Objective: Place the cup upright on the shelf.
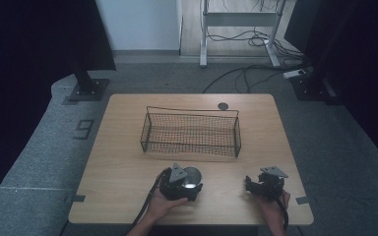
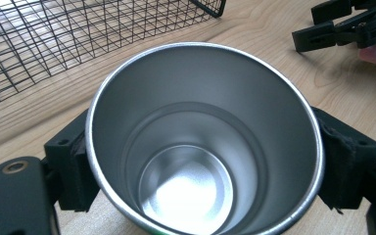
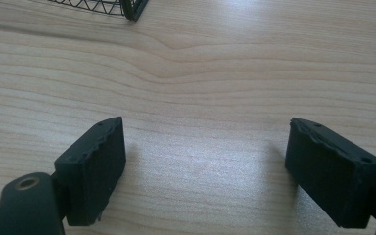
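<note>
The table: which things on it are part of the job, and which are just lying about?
In use:
shiny steel cup, clamped by left gripper
black wire-mesh basket, likely its destination

Idle:
right gripper, fingers apart over bare wood
floor cables

One fixed overhead camera; two cameras riding on the grippers.

The high view looks forward and down from the person's side, taking in the whole table [image 1: 128, 147] and wire basket [image 1: 191, 132]; the left gripper view sits close over a steel cup [image 2: 203, 142], facing the basket's mesh; the right gripper view hovers low over bare tabletop; all three share the basket.
</note>
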{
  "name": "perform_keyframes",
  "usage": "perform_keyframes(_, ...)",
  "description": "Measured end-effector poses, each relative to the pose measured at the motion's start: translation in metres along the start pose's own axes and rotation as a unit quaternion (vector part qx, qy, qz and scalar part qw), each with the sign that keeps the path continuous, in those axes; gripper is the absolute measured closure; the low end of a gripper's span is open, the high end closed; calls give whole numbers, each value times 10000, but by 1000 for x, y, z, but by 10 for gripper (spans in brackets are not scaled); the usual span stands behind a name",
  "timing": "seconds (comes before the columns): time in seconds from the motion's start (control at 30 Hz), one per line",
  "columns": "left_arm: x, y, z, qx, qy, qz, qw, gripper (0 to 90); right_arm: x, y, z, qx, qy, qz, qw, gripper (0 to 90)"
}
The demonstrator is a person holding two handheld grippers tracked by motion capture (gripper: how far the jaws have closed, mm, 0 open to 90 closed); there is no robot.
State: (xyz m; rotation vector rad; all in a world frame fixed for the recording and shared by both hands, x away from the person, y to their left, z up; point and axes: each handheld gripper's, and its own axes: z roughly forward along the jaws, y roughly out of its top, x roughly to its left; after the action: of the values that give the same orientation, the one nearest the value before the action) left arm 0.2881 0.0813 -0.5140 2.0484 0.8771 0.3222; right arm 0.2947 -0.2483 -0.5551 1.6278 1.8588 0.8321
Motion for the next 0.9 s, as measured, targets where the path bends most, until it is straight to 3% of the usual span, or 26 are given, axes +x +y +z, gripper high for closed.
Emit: perform_keyframes(0.9,1,3,-11,-218,-25,29,9998,154,0,0,0,-8,7,-9,10000,155)
